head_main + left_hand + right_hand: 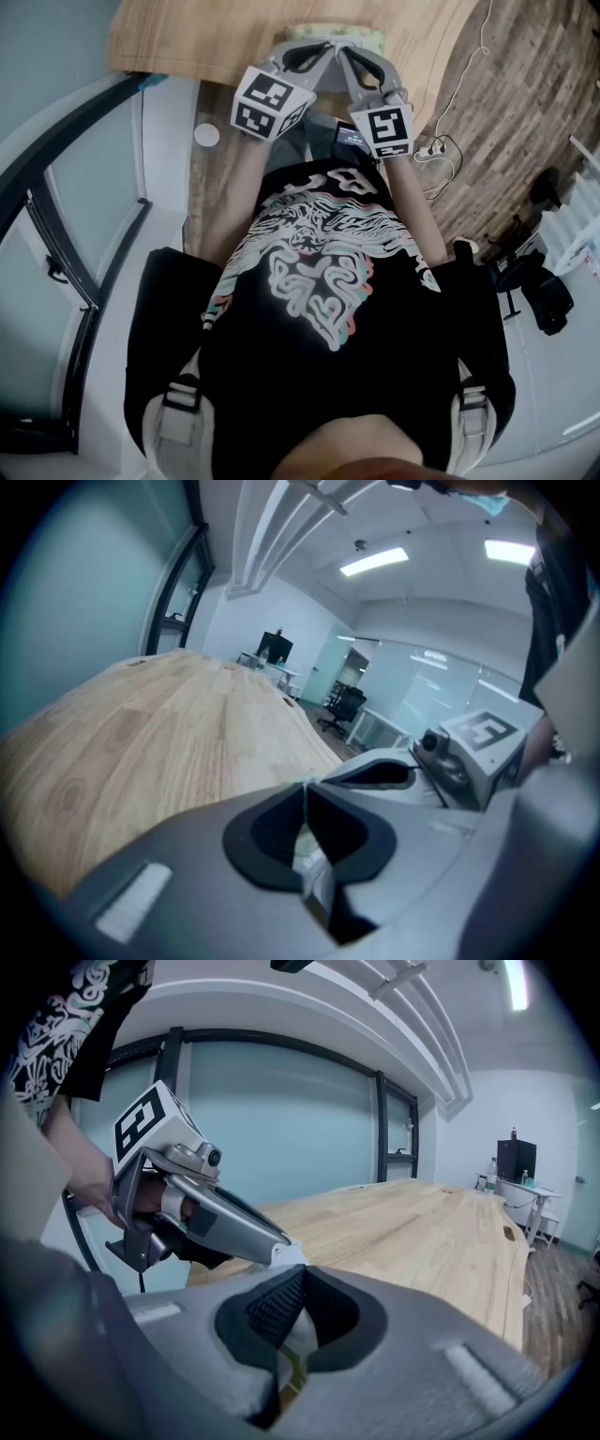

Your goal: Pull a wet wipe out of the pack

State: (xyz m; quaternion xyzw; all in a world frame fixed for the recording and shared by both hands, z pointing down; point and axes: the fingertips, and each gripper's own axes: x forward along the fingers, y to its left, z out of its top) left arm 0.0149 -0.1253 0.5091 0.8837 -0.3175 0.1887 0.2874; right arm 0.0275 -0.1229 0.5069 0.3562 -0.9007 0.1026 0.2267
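The wet wipe pack (pixel 361 34), pale green, lies on the wooden table (pixel 187 37) at its near edge, mostly hidden under both grippers. My left gripper (pixel 323 49) comes in from the left with its jaws shut. In the right gripper view a small white piece (pixel 287 1253) sticks out at the left gripper's (pixel 281 1246) tips; I cannot tell whether it is a wipe or the pack's flap. My right gripper (pixel 345 54) meets it tip to tip, jaws closed (pixel 302 1271). Pale material shows in the gap behind the pads in both gripper views (pixel 305 786).
The long wooden table (pixel 422 1232) stretches away from me. A small white round disc (pixel 207 135) lies at the left of the table's near edge. A white cable and socket strip (pixel 433 150) lie on the floor to the right. Glass partitions (pixel 281 1119) stand beside the table.
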